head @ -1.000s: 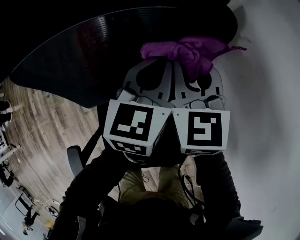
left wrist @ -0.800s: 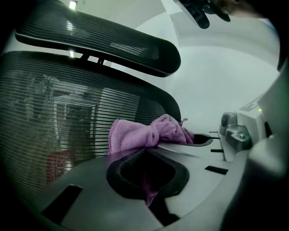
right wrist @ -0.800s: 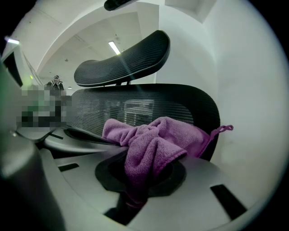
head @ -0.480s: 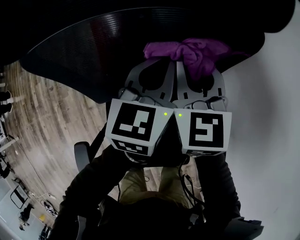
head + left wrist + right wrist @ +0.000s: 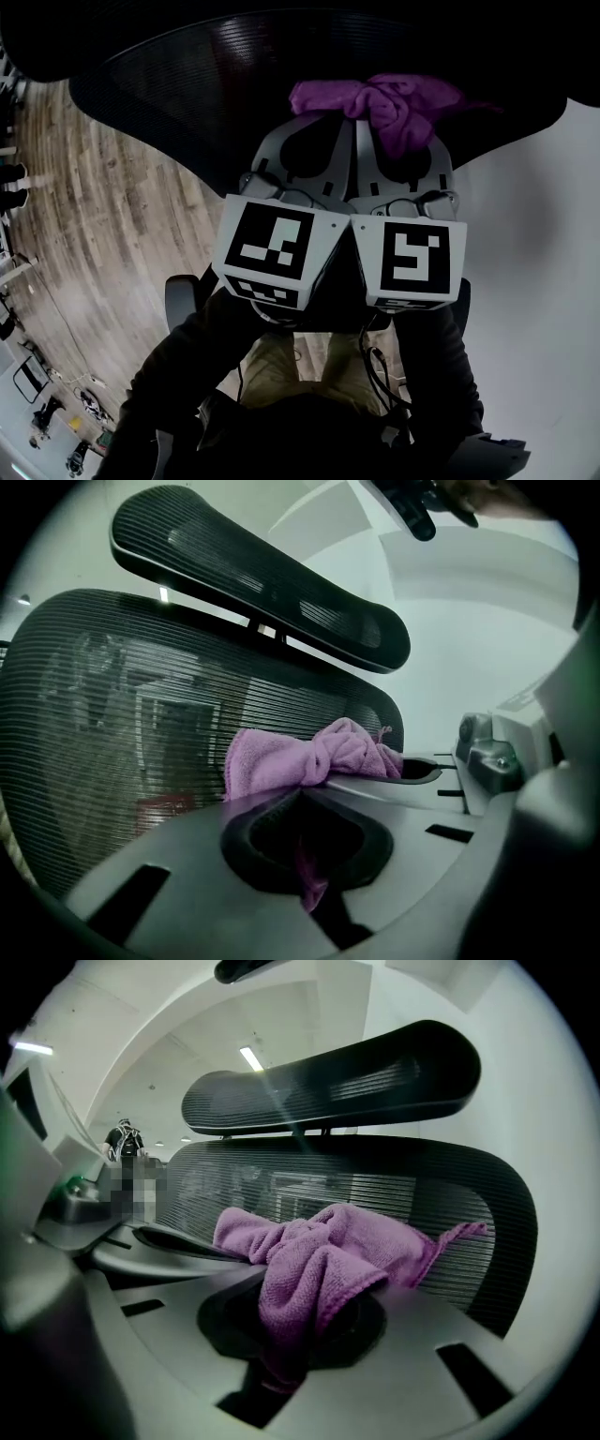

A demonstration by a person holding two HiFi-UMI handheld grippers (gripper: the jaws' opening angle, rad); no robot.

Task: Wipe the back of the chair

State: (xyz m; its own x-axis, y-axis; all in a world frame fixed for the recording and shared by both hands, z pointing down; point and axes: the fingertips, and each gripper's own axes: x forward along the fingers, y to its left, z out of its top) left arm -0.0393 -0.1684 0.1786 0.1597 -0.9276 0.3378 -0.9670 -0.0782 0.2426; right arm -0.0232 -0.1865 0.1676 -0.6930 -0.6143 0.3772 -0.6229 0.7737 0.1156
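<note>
The chair's black mesh back (image 5: 206, 84) fills the top of the head view, with its headrest (image 5: 262, 574) above it in the left gripper view. A bunched purple cloth (image 5: 375, 98) rests against the mesh. Both grippers are side by side just below it. My left gripper (image 5: 323, 120) is shut on one strand of the cloth (image 5: 309, 761), which hangs down between its jaws. My right gripper (image 5: 386, 120) is shut on a thick fold of the cloth (image 5: 328, 1260). The mesh back (image 5: 469, 1194) and headrest (image 5: 356, 1072) stand right behind the cloth in the right gripper view.
Wood floor (image 5: 103, 234) lies to the left and a white wall (image 5: 544, 281) to the right. A dark chair part (image 5: 183, 295) sits low beside my left sleeve. Far back in the room stands a person (image 5: 122, 1138).
The chair back has spread across more of the top of the head view and now lies behind the cloth. Both grippers stay together, still holding the cloth.
</note>
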